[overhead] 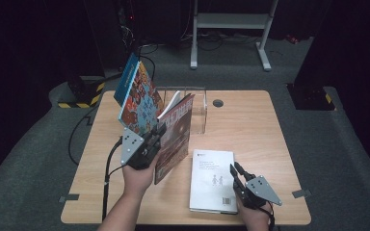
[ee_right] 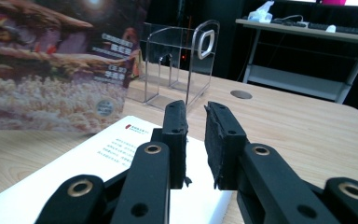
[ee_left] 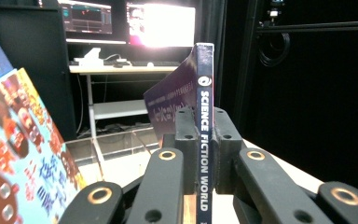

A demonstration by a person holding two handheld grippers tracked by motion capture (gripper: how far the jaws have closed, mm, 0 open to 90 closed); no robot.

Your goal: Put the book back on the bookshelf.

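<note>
Two books are in play. The left tool [overhead: 150, 144] pinches the magazine [overhead: 176, 134] by its spine, holding it upright just above the desk [overhead: 250, 120], near the clear rack [overhead: 195, 108] and beside a colourful book [overhead: 137, 96] that leans there. It looks thin, glossy and floppy, so a hold on the stiff spine seems wisest; the cover would likely slip or crease. The right tool [overhead: 236, 171], nearly pressed together and holding nothing, hovers over the white book [overhead: 212, 180] lying flat.
</note>
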